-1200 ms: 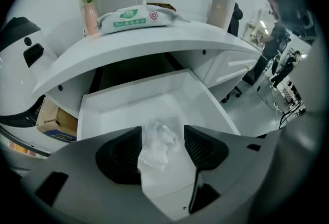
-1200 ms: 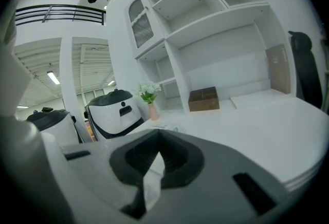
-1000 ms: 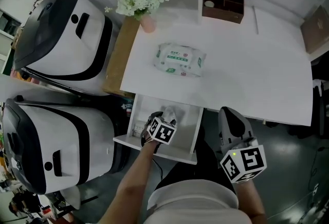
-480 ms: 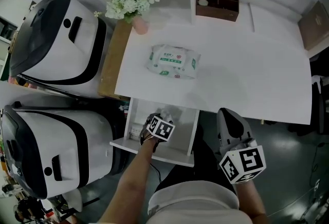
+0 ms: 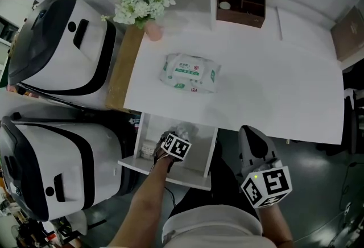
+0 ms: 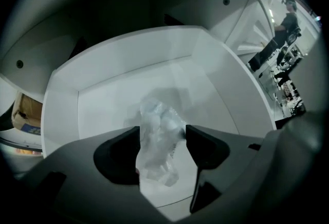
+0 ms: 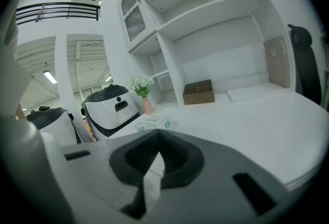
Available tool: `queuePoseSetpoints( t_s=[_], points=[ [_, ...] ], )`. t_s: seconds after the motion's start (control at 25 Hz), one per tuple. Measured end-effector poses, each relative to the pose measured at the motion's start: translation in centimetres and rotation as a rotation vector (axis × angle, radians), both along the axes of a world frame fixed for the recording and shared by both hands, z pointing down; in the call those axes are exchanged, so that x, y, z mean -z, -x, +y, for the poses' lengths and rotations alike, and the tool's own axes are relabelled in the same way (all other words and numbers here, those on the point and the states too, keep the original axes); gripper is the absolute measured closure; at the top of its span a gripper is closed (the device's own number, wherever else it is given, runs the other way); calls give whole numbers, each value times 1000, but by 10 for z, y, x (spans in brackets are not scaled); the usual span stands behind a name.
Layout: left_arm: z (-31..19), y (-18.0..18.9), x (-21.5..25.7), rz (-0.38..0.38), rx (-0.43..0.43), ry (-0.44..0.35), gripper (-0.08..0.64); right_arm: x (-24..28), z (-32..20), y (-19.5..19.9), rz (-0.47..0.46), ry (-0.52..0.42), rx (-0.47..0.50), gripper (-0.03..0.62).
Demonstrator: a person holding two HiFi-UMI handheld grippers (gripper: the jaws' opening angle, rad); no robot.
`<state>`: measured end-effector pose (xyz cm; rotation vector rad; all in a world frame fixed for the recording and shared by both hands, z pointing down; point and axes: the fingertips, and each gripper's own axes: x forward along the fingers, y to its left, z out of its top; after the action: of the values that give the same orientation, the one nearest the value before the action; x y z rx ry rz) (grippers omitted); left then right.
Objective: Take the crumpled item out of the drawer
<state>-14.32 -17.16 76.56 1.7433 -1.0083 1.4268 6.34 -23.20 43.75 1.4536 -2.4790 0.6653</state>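
Observation:
The white drawer (image 5: 165, 166) stands pulled out below the desk's front edge. In it lies the crumpled item (image 5: 183, 129), a wad of clear plastic. My left gripper (image 5: 175, 134) reaches down into the drawer. In the left gripper view the wad (image 6: 159, 141) sits between the two dark pads of the left gripper (image 6: 163, 138), whose jaws are opening and stand wide around it. My right gripper (image 5: 253, 133) hangs to the right of the drawer, below the desk edge. In the right gripper view, the right gripper (image 7: 158, 159) has its jaws together with nothing in them.
A pack of wet wipes (image 5: 190, 72) lies on the white desk (image 5: 273, 87). A vase of flowers (image 5: 145, 5) and a brown organiser box (image 5: 241, 1) stand at the back. Two large white-and-black machines (image 5: 62, 42) (image 5: 51, 167) stand to the left. Small items (image 5: 147, 147) lie in the drawer's left part.
The head view has drifted a little. My left gripper has stayed in the drawer at the crumpled item. The right gripper has kept its place.

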Motion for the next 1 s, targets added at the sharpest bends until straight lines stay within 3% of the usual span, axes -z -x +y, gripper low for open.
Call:
queuePoseSetpoints(
  t_s=[0.4,0.64,0.8,1.0],
  points=[
    [5,-3,-14,-14,-7,21,290,-7,-7,2,13,20,5,591],
    [4,-2,-17,-7,4,83,291,-12,-8,7,30,32,29,591],
    [1,-7,-17,-37,-44,119,340,-16,-6,12,41,45,45,591],
    [2,-13,-15,-74,-95,96,390,-22,-2,15,34,63,51,591]
  ],
)
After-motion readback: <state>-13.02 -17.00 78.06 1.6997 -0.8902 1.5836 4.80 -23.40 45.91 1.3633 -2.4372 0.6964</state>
